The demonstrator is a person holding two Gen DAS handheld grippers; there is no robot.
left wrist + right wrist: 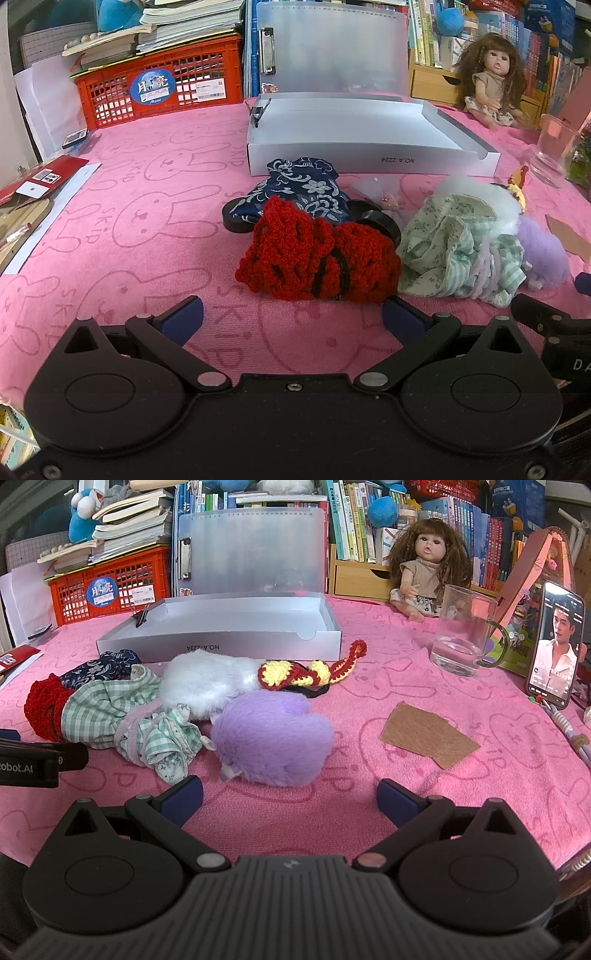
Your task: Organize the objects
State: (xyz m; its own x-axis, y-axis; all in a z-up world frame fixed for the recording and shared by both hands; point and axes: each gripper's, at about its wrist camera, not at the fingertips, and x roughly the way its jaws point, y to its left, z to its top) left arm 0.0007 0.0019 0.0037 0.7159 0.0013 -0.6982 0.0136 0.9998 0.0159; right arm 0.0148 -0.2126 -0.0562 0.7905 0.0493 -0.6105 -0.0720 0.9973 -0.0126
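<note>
A pile of small items lies on the pink cloth in front of an open grey box (369,155). In the left wrist view a red crochet piece (314,258) sits just ahead of my open left gripper (291,317), with a blue floral cloth (306,188) behind it and a green checked cloth (458,243) to its right. In the right wrist view a purple fluffy piece (273,734) lies just ahead of my open right gripper (290,797). Behind it are a white fluffy piece (210,683) and a yellow-red crochet piece (306,672). The grey box (221,642) stands empty.
A doll (424,568) sits at the back right. A glass mug (461,635), a phone (554,642) and a brown card (428,734) are on the right. A red crate (159,88) with books stands back left. A translucent folder (332,48) leans behind the box.
</note>
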